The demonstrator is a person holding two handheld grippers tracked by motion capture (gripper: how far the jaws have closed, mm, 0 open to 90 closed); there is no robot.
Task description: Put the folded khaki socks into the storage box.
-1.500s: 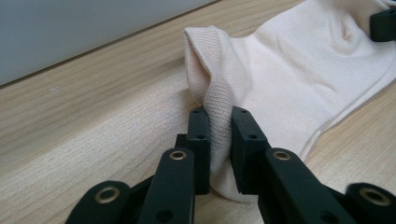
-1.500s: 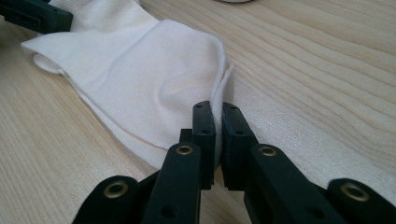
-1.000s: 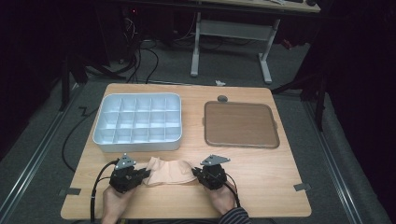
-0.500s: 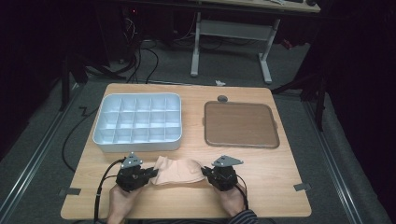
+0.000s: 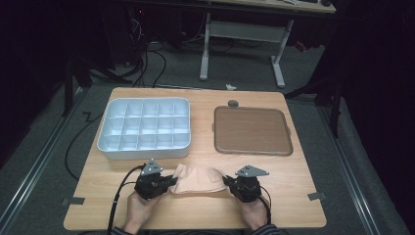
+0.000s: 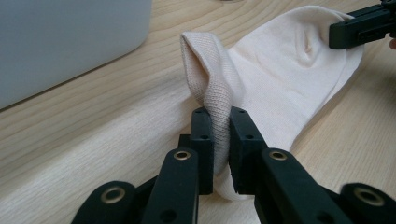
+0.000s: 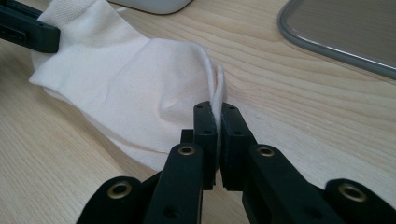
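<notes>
— Dark room all round, cables on the floor; what's on the wooden surface [image 5: 195,215]?

— At about ten o'clock a white compartment tray [image 5: 144,128]; at about two o'clock a brown flat tray [image 5: 252,130] with a pale rim. Close to the near edge, around six o'clock, lies a cream sock [image 5: 198,178] — stretched between the two grippers.

— Who holds which end?

— At the sock's nine o'clock end the left gripper [image 6: 220,140] has its fingers [image 6: 201,140] clamped on the ribbed cuff, which stands up in a fold above them. At the three o'clock end the right gripper [image 7: 218,133] has its fingers [image 7: 205,135] pinched tight on a thin edge of the fabric.

— And the middle?

— Resting on the wood, just near of the white tray, apart from the brown one.
</notes>
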